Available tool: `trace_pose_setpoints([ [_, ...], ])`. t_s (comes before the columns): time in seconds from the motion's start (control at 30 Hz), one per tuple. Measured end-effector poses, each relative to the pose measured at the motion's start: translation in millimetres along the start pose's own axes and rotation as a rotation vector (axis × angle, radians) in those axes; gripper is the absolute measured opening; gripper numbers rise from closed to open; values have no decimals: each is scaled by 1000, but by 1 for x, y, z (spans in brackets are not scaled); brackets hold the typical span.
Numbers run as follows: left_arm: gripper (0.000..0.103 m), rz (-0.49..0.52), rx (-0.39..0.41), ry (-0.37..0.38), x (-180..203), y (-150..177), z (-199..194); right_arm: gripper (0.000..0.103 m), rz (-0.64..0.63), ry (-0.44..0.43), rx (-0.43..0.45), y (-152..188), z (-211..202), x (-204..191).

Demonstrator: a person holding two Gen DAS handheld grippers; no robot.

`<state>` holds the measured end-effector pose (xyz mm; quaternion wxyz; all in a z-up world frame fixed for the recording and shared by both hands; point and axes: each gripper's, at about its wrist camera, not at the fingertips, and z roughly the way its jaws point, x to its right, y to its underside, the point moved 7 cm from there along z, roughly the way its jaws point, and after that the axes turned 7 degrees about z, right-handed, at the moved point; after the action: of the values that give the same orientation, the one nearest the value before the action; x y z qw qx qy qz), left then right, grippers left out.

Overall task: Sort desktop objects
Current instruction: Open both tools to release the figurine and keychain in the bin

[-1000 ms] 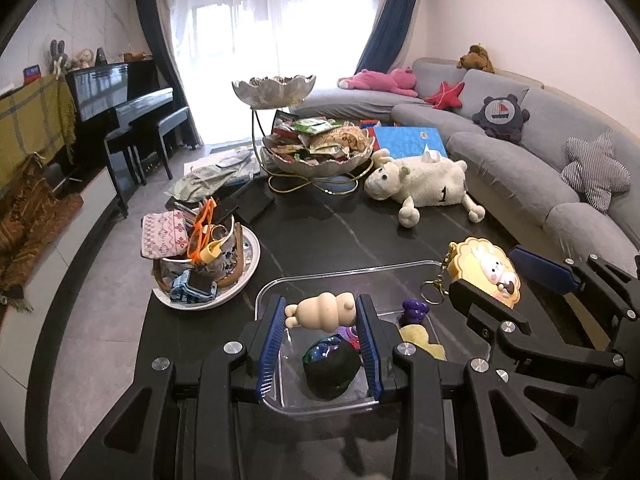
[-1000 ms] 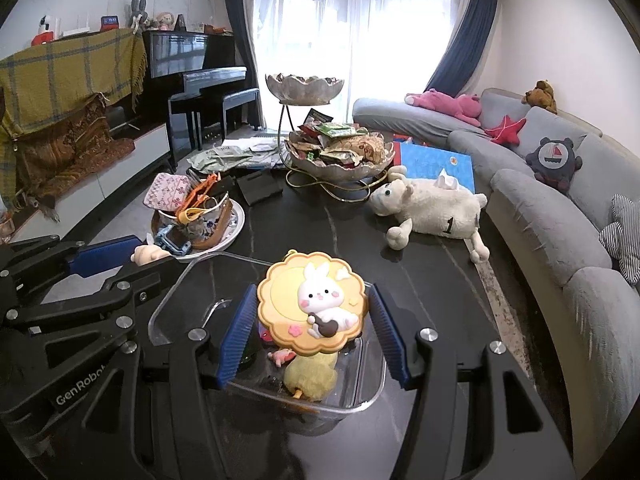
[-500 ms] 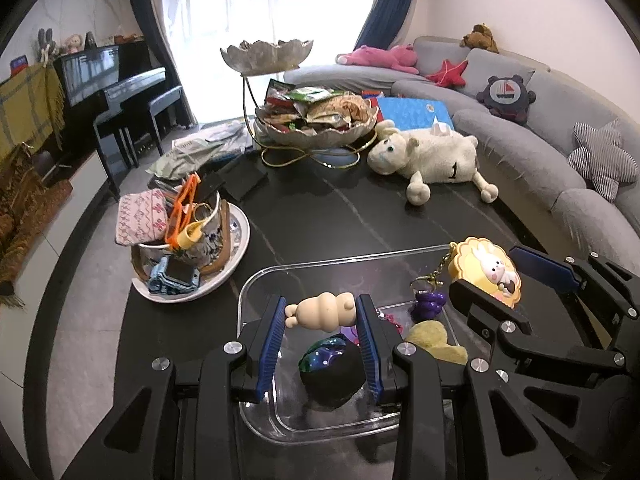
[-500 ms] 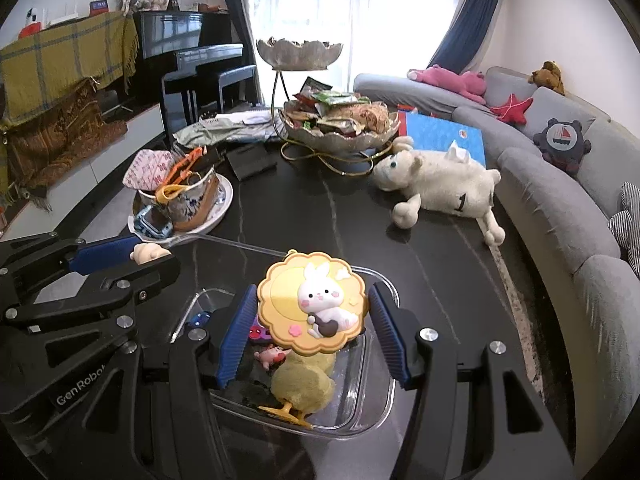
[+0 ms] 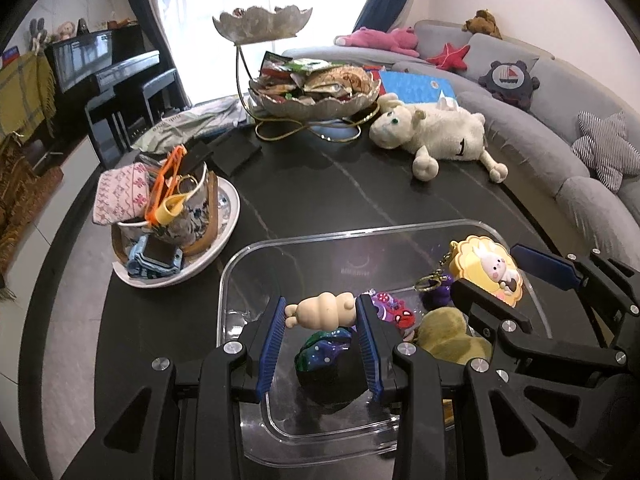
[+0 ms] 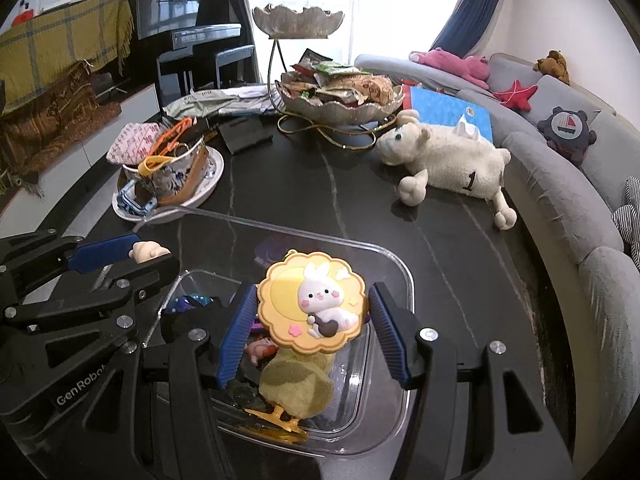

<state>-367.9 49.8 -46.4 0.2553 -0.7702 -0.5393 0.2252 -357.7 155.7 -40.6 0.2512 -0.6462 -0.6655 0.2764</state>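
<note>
The left tool [image 5: 322, 316] is clenched on a small beige plastic figurine [image 5: 320, 311], which lies crosswise between the blue pads with its long axis running from one pad to the other. The right tool [image 6: 310, 318] grasps a round yellow rubber keychain tag with a white rabbit on it [image 6: 312, 306], held flat-face up between its pads; in the left wrist view a brass key ring [image 5: 430, 280] hangs off the tag's edge on the side toward the left tool.

What the coming move turns on is the drop line: the clear plastic rectangular tray [image 5: 360, 236] on the black tabletop [image 5: 360, 188] sits directly beneath and just ahead of both tools, so each held thing probably only needs to go down and be let go. Below the left tool lies a dark blue-green glossy toy [image 5: 326, 346]; below the right tool sits a yellow plush duck [image 6: 296, 386], with small colourful charms [image 5: 390, 308] between them. The two tools stand side by side and close together, each equally near the tray. The bare part of the tray floor lies ahead of both tools.
</note>
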Motion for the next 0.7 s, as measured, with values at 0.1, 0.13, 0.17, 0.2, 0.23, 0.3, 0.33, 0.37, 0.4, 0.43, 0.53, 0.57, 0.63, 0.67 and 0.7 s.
trace_pose_setpoints([
  [0.1, 31, 1, -17, 3, 0, 4, 8, 55, -1, 3, -16, 4, 7, 1],
  [0.13, 31, 2, -22, 3, 1, 5, 10, 55, -2, 5, -20, 6, 8, 1],
  [0.17, 31, 2, -26, 3, 1, 6, 12, 55, -3, 5, -25, 7, 10, 1],
  [0.2, 31, 4, -31, 3, 1, 7, 14, 55, -4, 5, -30, 8, 12, 1],
  [0.23, 31, 5, -35, 3, 1, 9, 16, 55, -4, 6, -33, 10, 14, 1],
  [0.3, 31, 7, -41, 5, 1, 10, 19, 55, -5, 8, -40, 11, 17, 1],
  [0.33, 31, 6, -45, 5, 0, 11, 20, 55, -6, 9, -43, 12, 18, 1],
  [0.37, 31, 5, -48, 5, 0, 11, 22, 55, -7, 10, -47, 13, 19, 1],
  [0.4, 31, 4, -51, 6, 0, 12, 23, 55, -7, 11, -49, 13, 20, 1],
  [0.43, 31, 3, -54, 8, 0, 13, 25, 55, -8, 11, -51, 14, 21, 1],
  [0.53, 31, 1, -59, 9, 0, 15, 27, 55, -10, 12, -57, 15, 23, 1],
  [0.57, 31, 0, -60, 10, -1, 15, 27, 55, -10, 12, -58, 16, 24, 0],
  [0.63, 32, 1, -64, 10, -1, 16, 28, 55, -12, 14, -62, 16, 25, 0],
  [0.67, 33, 2, -70, 11, -1, 16, 29, 55, -13, 15, -63, 17, 25, 0],
  [0.7, 33, -4, -77, 17, -2, 17, 29, 56, -11, 15, -63, 17, 25, 0],
])
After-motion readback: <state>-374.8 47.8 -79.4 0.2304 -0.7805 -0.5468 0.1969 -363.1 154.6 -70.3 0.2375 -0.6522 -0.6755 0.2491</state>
